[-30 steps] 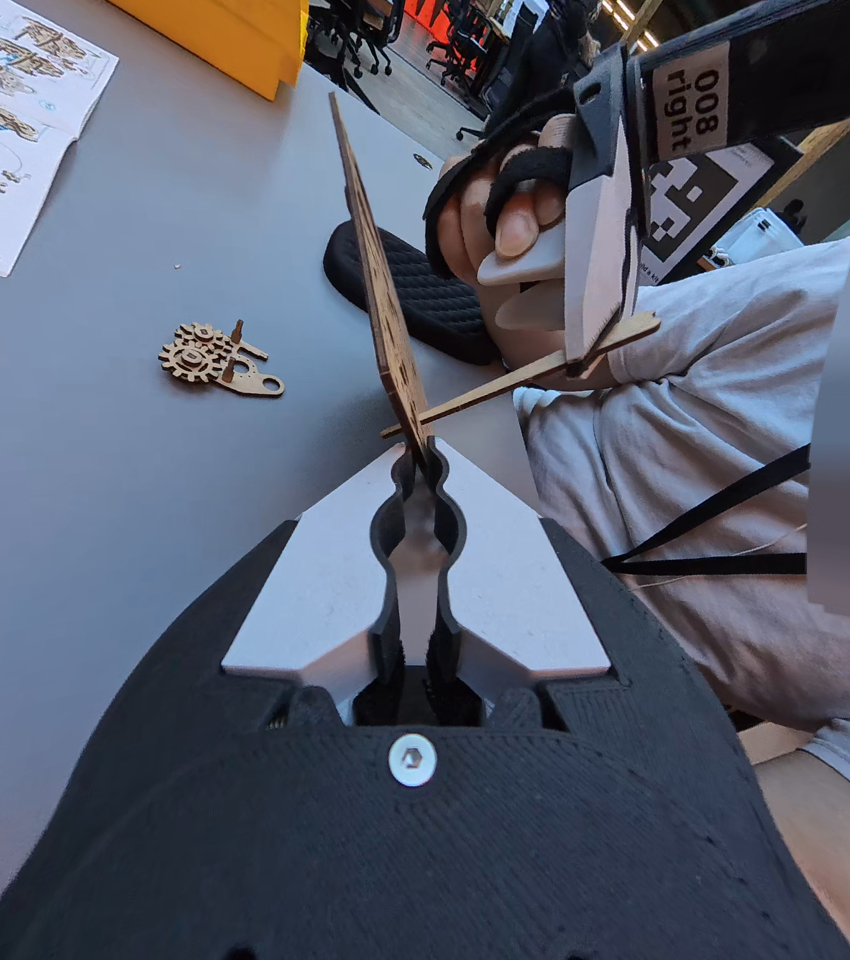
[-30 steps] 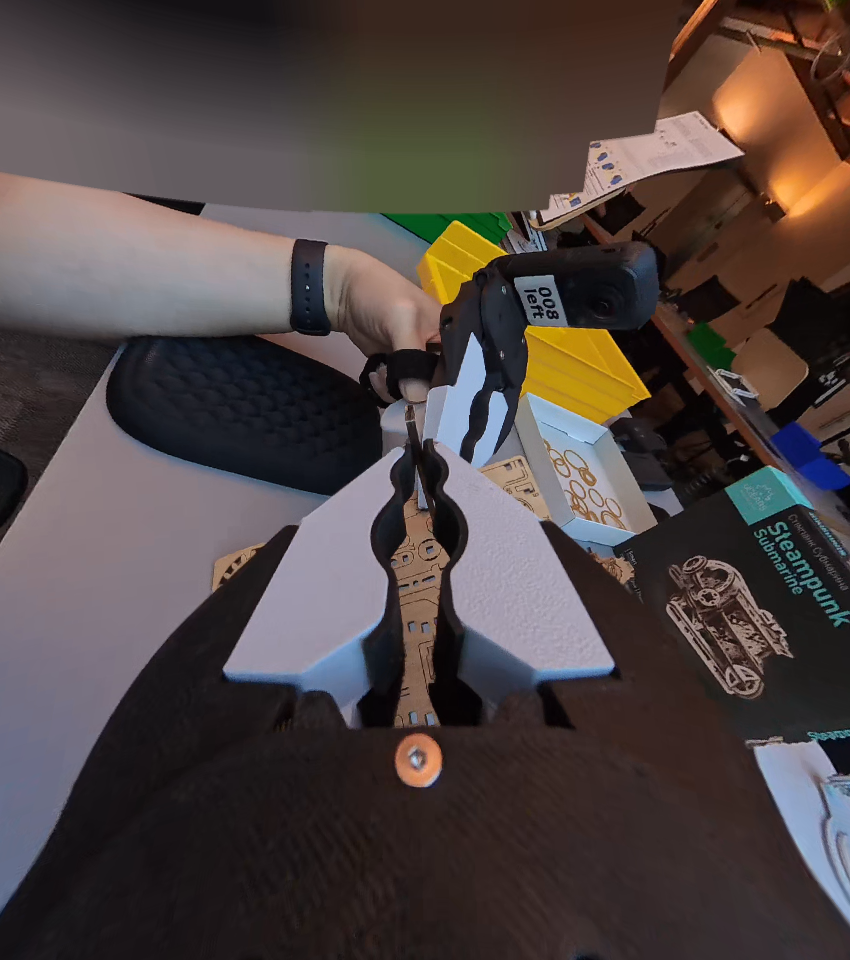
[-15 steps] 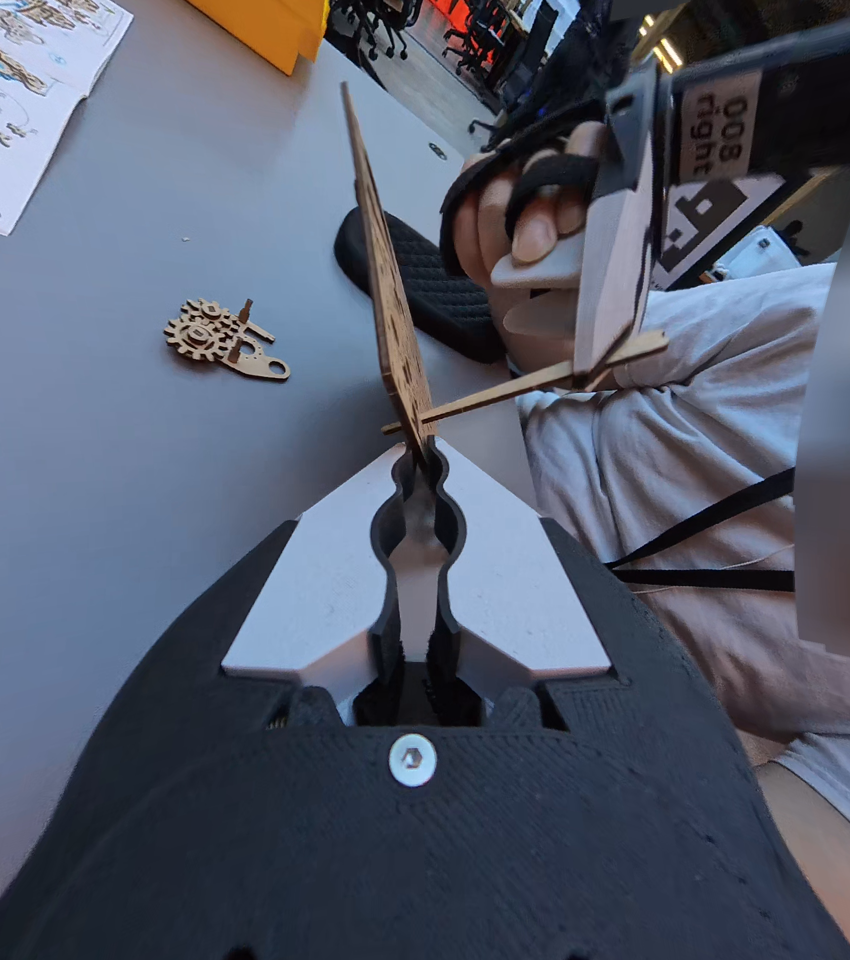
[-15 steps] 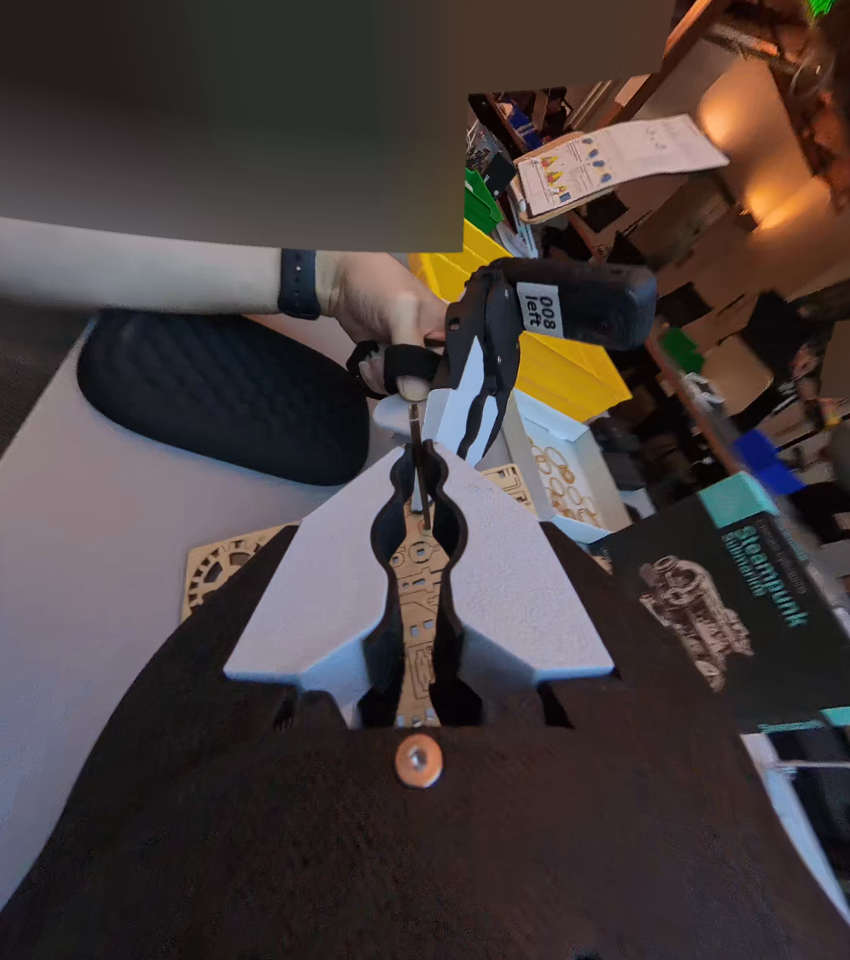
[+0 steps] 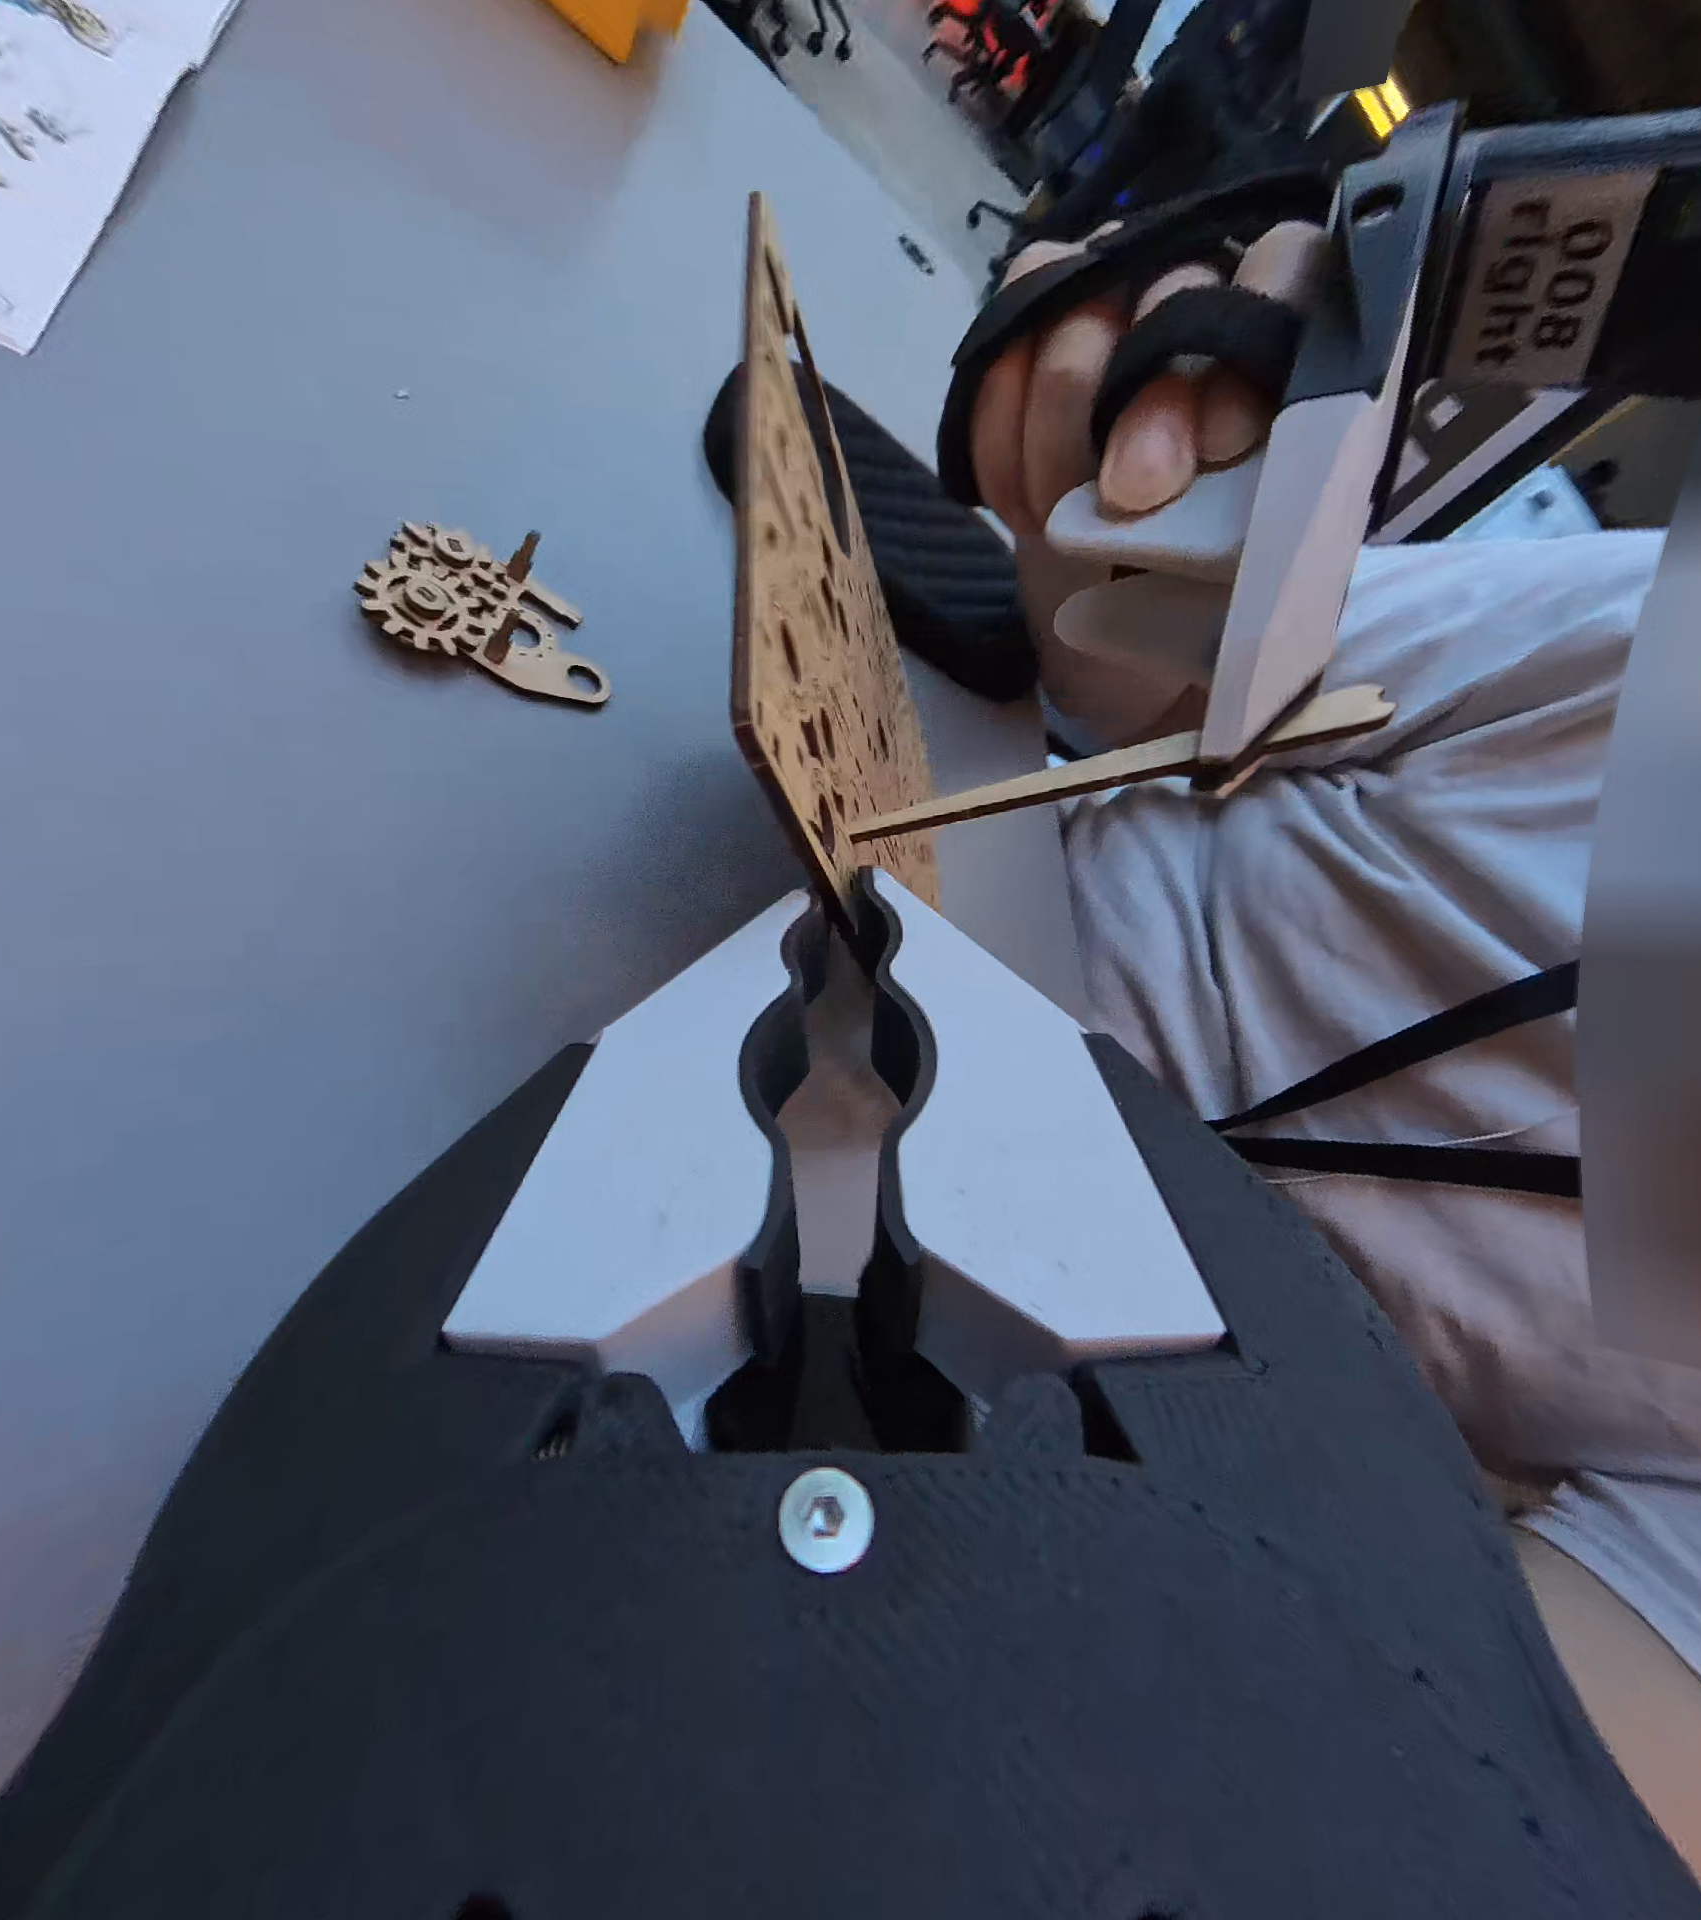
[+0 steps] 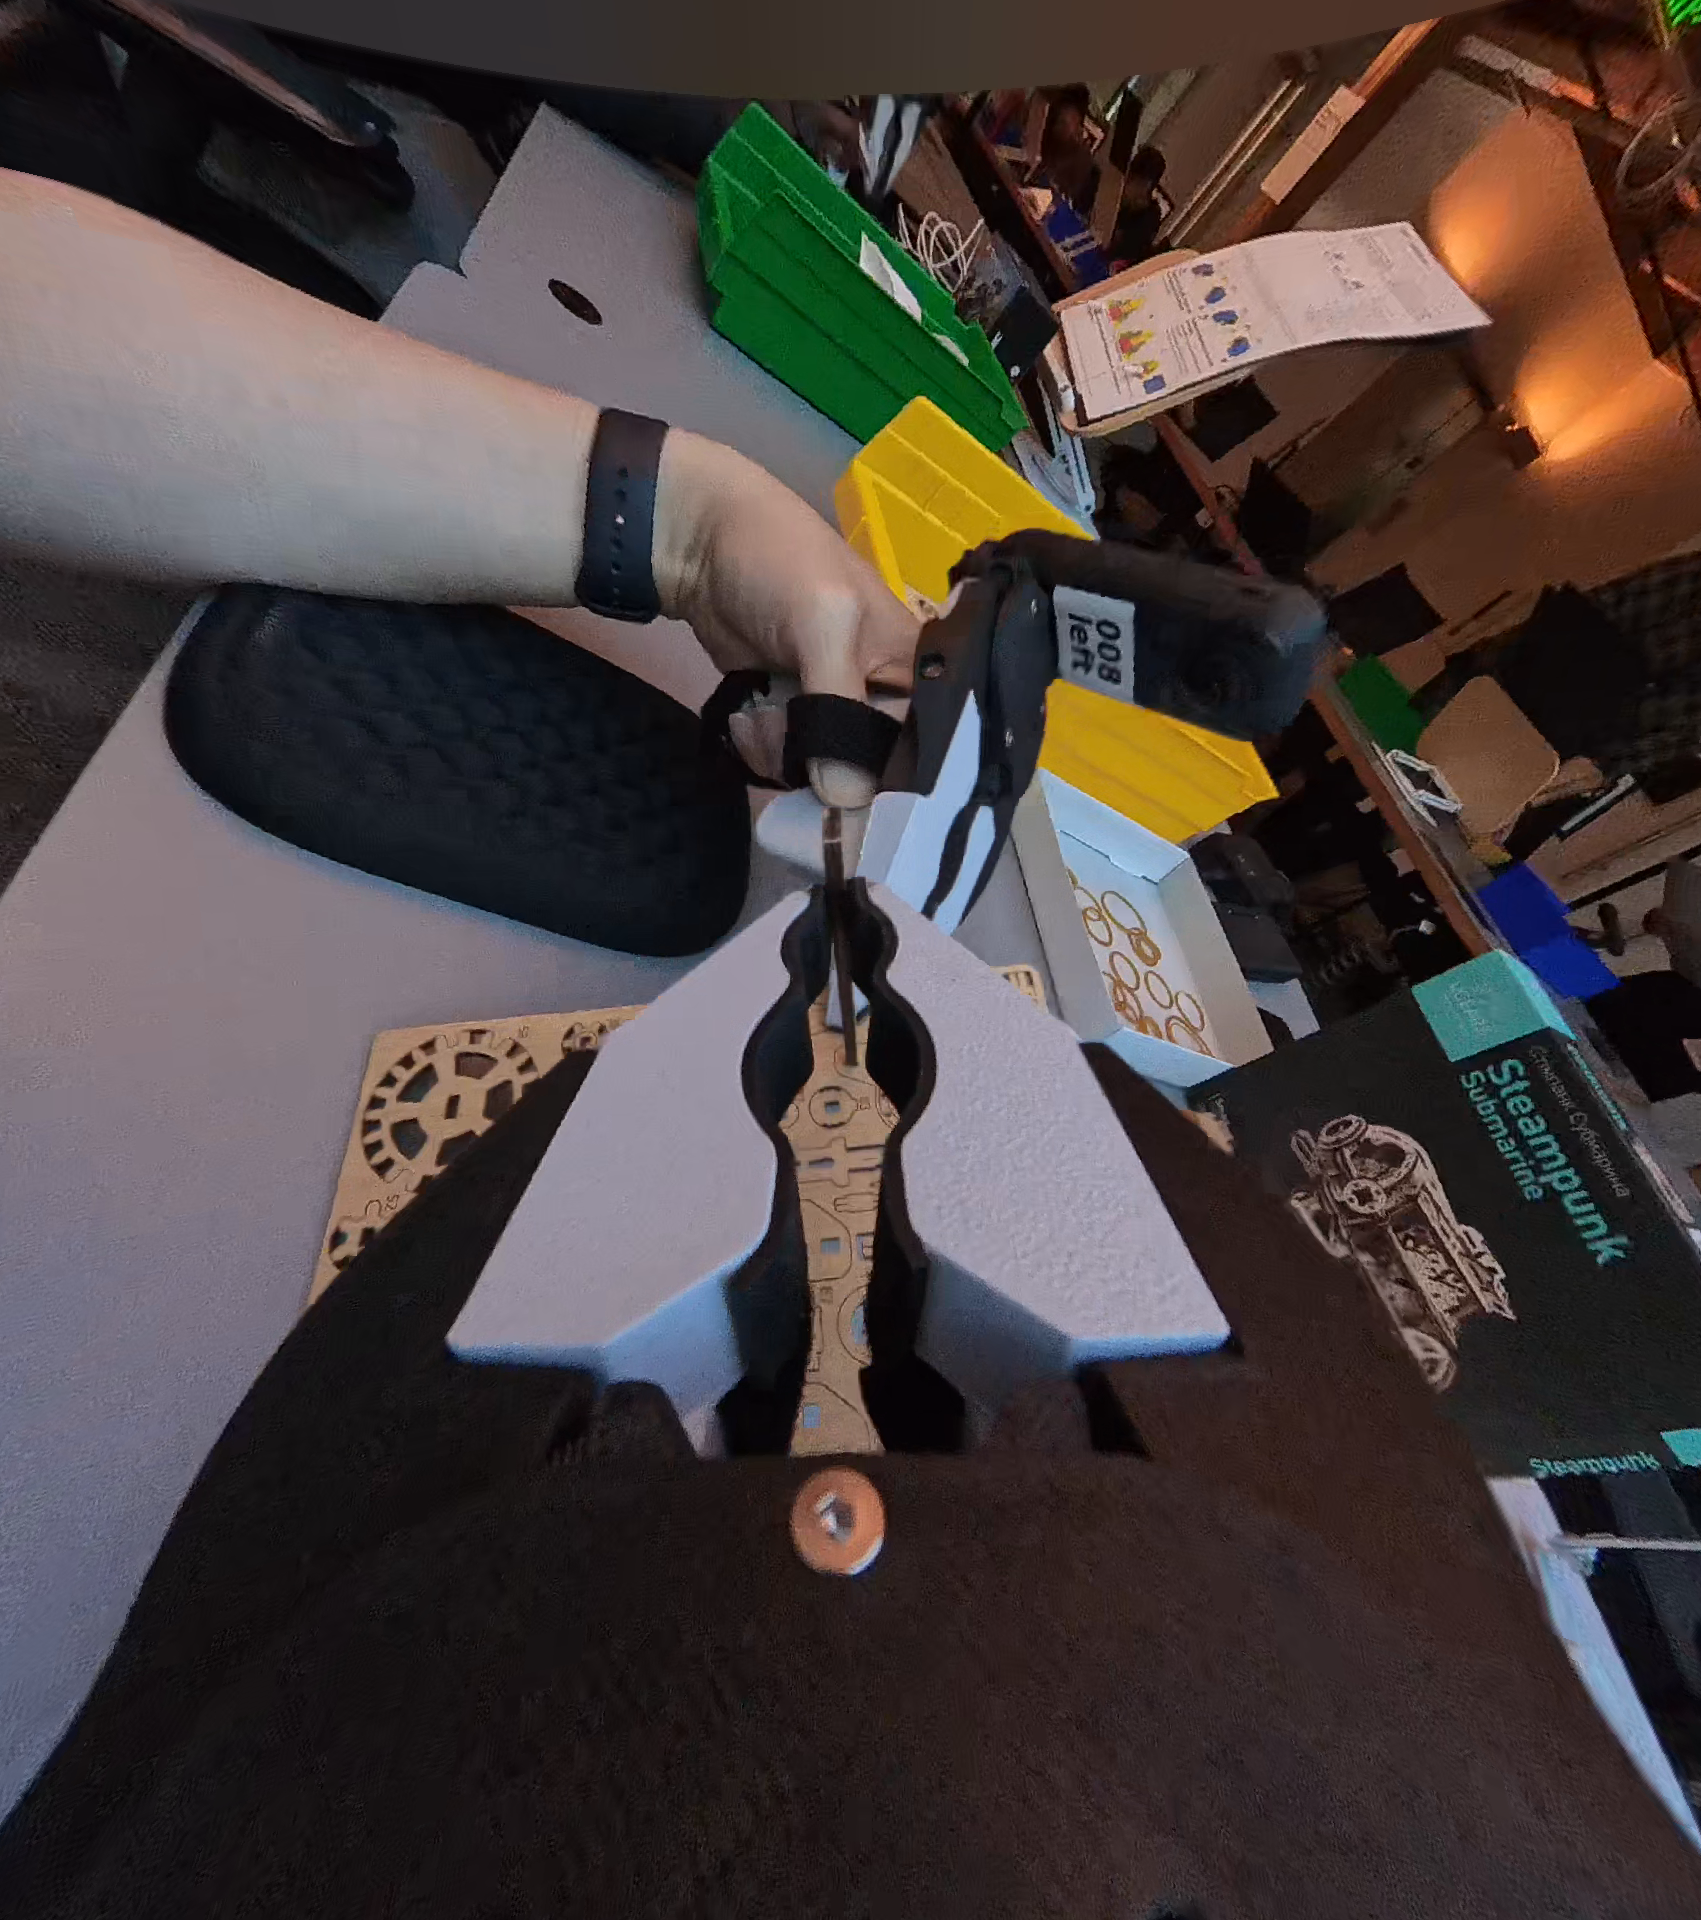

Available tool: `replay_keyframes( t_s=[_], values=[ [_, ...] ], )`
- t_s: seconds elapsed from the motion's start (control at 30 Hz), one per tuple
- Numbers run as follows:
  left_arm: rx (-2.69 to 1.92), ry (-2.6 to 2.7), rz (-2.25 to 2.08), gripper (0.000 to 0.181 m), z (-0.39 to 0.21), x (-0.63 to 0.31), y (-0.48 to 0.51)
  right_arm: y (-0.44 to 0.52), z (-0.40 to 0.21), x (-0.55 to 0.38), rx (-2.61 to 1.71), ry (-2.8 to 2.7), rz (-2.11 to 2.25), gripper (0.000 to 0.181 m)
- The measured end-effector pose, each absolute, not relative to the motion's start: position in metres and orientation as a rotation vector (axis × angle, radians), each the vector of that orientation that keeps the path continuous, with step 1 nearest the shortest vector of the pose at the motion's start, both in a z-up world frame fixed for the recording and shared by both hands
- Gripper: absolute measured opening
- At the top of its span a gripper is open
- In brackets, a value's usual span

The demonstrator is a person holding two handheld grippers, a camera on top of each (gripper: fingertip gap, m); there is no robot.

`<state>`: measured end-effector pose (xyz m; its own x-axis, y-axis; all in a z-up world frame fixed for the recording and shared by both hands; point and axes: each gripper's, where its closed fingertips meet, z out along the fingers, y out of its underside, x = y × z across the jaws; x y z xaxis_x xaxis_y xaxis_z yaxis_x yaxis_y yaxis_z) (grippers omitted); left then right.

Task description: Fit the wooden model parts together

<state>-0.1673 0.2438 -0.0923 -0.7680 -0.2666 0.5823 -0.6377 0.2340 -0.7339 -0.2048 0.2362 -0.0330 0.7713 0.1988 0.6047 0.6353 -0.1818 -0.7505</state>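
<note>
In the left wrist view the left gripper (image 5: pixel 838 914) is clamped on the lower corner of a perforated wooden panel (image 5: pixel 815 623), which stands up on edge from the fingertips toward twelve o'clock, above the grey table (image 5: pixel 202 831). At about two o'clock from those fingertips the right gripper (image 5: pixel 1251 743) pinches a thin wooden stick (image 5: pixel 1033 795) near its outer end; the stick runs level from there toward nine o'clock and its tip meets the panel's face at one of the small cut-outs just above the left gripper's tips, though whether it has entered the hole cannot be told. A hand (image 5: pixel 1085 436) with a black strap over the fingers holds the right gripper's handle. At ten o'clock from the panel a small assembly of wooden gears on a flat bracket (image 5: pixel 472 613) lies on the table, well apart from both grippers, and a printed instruction sheet (image 5: pixel 4 145) lies at the far eleven o'clock corner. A black padded rest (image 5: pixel 919 540) lies behind the panel. In the right wrist view the right gripper (image 6: pixel 841 914) is closed on the stick (image 6: pixel 838 966), seen end-on as a dark sliver between its tips, with the left gripper (image 6: pixel 939 894) at twelve o'clock just beyond. Below, a laser-cut wooden parts sheet (image 6: pixel 451 1091) lies flat on the table, a white tray of rubber rings (image 6: pixel 1137 966) sits at two o'clock and a dark kit box (image 6: pixel 1490 1205) at three o'clock.
</note>
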Motion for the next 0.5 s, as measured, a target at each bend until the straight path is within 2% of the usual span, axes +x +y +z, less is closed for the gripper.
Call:
replay_keyframes(
  t_s=[0.5],
  values=[
    [0.835, -2.115, 1.552, 0.001, -0.088, -0.169, 0.24, 0.237, -0.042, -0.203, -1.743, -0.677, -0.466, 0.002]
  ],
)
